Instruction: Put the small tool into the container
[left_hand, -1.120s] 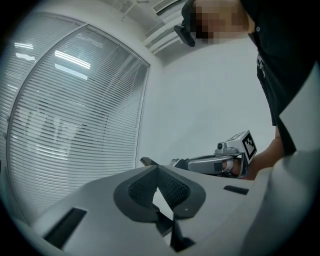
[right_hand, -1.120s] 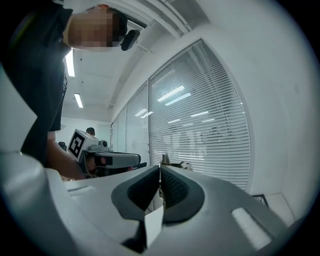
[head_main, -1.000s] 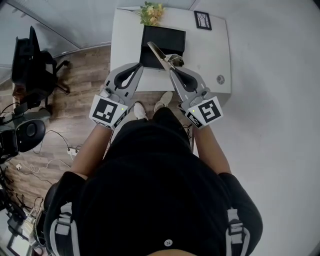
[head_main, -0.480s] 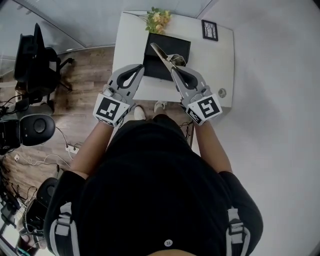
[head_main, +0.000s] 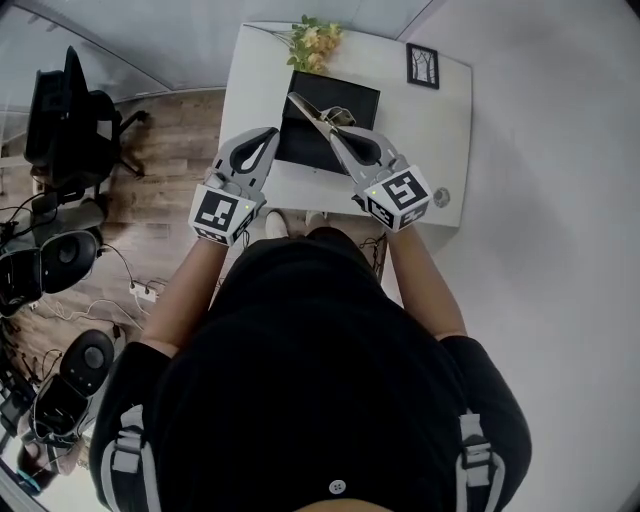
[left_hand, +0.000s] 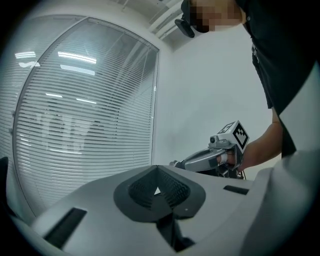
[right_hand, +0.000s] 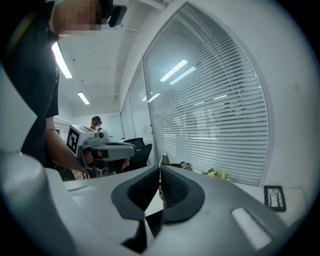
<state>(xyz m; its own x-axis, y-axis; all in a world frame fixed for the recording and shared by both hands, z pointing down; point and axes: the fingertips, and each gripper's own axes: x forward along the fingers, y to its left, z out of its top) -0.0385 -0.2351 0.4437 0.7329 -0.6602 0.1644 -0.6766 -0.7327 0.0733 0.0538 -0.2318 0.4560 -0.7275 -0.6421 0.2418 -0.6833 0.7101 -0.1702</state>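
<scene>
Head view: a white bench (head_main: 425, 130) carries a black container (head_main: 352, 98) toward its far edge, with flowers (head_main: 318, 38) at that edge just behind it and a small picture frame (head_main: 423, 65) at the far right corner. The right claw (head_main: 335, 128) is over the container's near side, clenched on the small tool (head_main: 305, 108), a slim metal piece that projects past the tips across the container's left part; contact with the container cannot be judged. The left claw (head_main: 270, 133) is held off the container's near left corner, apart from it. Left gripper view: the pads are closed together with nothing between them; window blinds (left_hand: 85, 125) lie beyond. Right gripper view: the pads are pressed on the thin metal tool, whose tip rises above them.
</scene>
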